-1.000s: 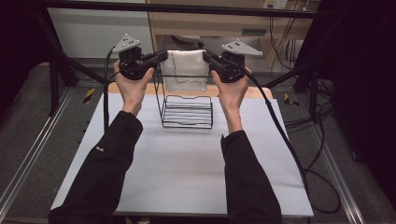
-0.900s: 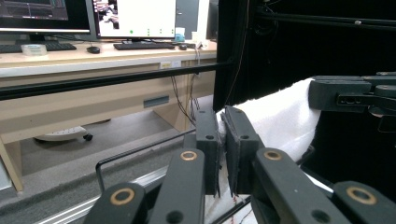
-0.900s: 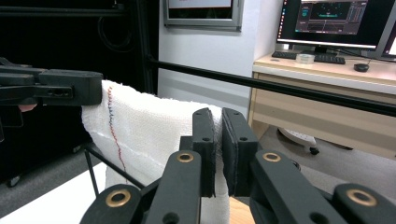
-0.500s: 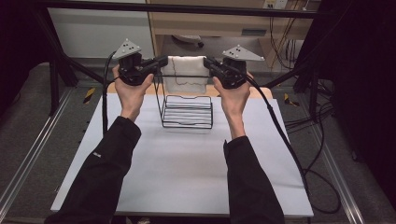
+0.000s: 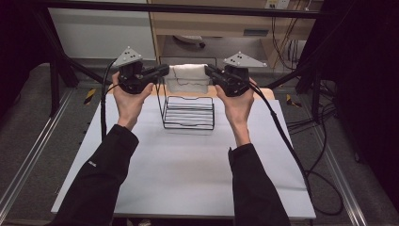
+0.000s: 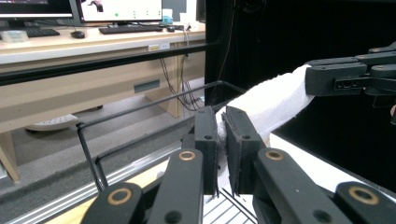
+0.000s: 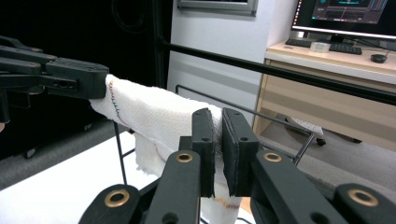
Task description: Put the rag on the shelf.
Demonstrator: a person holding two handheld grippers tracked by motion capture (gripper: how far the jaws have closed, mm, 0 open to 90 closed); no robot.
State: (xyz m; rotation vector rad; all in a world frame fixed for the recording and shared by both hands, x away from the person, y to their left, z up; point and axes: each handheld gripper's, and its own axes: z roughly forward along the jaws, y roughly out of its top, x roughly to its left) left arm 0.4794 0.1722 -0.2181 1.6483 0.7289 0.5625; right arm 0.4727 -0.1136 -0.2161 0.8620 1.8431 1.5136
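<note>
A white towel (image 5: 188,75) is stretched between my two grippers above the back of a black wire rack (image 5: 188,113). My left gripper (image 5: 165,70) is shut on the towel's left end, and in the left gripper view its jaws (image 6: 222,119) pinch the cloth (image 6: 275,100). My right gripper (image 5: 208,70) is shut on the right end, and in the right gripper view its jaws (image 7: 218,119) clamp the towel (image 7: 154,116). The towel's lower part hangs down behind the rack's top bar (image 7: 243,109). Each gripper view also shows the opposite gripper (image 6: 345,77) (image 7: 60,77) holding the far end.
The rack stands at the far middle of a white table (image 5: 188,169). A black frame bar (image 5: 188,8) crosses above the far edge, with a wooden desk (image 5: 226,23) behind it. Cables (image 5: 282,136) trail off the table's right side.
Both grippers and the towel have come down slightly towards the rack. The grip on each end is unchanged.
</note>
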